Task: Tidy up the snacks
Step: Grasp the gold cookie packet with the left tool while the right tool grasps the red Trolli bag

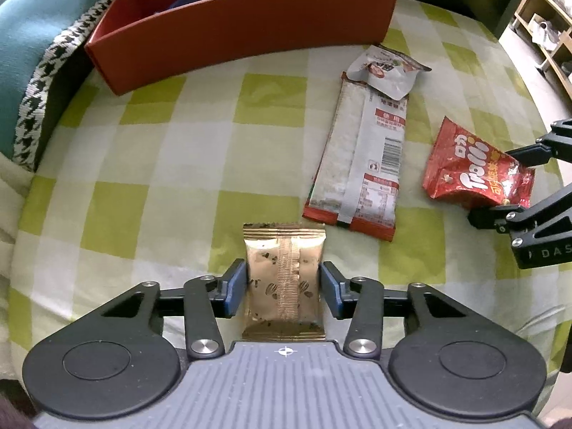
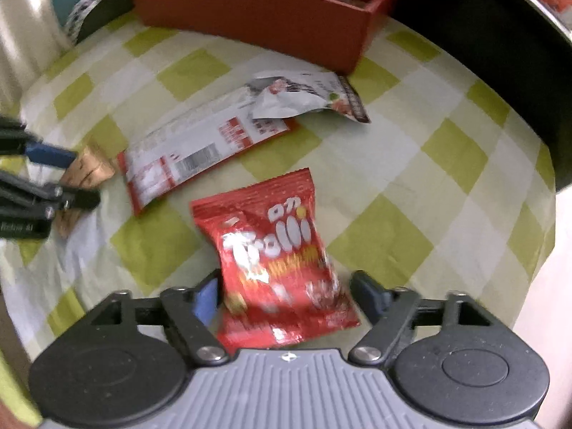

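Observation:
A gold snack packet [image 1: 284,268] lies on the green-and-white checked cloth [image 1: 161,164], and my left gripper [image 1: 284,282] stands over it with both blue pads against its long sides. The right wrist view shows this packet [image 2: 89,171] at the far left. A red Trolli bag [image 2: 279,250] lies between the fingers of my right gripper [image 2: 287,296], which is open; the right pad stands clear of the bag. In the left wrist view the bag [image 1: 472,168] is at the right, between the right gripper's fingertips [image 1: 522,153].
A red open box [image 1: 250,32] with several snacks inside stands at the back of the cloth. A long white-and-red packet [image 1: 361,157] and a crumpled white packet [image 1: 386,71] lie between box and grippers. A teal cushion [image 1: 21,53] is at the left, shelves [image 1: 547,25] at the far right.

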Available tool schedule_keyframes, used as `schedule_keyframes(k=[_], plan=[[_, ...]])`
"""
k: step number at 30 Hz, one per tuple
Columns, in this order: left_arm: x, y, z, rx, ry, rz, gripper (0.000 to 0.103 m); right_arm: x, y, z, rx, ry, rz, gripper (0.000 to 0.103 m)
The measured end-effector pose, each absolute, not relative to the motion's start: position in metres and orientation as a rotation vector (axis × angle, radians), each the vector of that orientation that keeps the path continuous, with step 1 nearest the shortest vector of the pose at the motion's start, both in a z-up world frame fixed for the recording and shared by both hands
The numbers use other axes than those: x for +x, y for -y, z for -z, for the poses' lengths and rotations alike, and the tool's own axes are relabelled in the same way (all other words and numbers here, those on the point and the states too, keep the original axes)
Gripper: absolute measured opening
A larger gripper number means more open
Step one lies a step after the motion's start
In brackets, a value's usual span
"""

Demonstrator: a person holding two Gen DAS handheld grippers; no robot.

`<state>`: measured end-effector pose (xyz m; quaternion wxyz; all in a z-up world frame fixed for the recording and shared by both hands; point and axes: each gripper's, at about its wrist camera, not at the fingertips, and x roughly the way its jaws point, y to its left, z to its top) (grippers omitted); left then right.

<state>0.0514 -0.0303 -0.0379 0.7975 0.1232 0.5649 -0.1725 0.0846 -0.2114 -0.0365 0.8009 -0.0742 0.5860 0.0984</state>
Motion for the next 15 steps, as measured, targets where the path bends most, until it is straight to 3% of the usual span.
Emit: schedule_keyframes(k=[1,3,10,12,15], plan=[[0.053,0.030,0.038,0.257,-1.216,0.368,0.067,0.087,0.212,0.039,-0.156,-1.268,-0.208,0.102],[0.056,0.031,0.042,0.264,-1.221,0.359,0.077,0.088,0.208,0.046,-0.177,-1.275,-0.195,0.103],[0.055,0.032,0.046,0.281,-1.215,0.345,0.083,0.094,0.210,0.046,-0.155,-1.240,-0.190,0.103],[0.056,0.031,0.048,0.282,-1.219,0.329,0.091,0.091,0.210,0.046,-0.150,-1.216,-0.182,0.103],[0.057,0.028,0.049,0.269,-1.222,0.320,0.091,0.093,0.212,0.043,-0.156,-1.221,-0.193,0.103]])
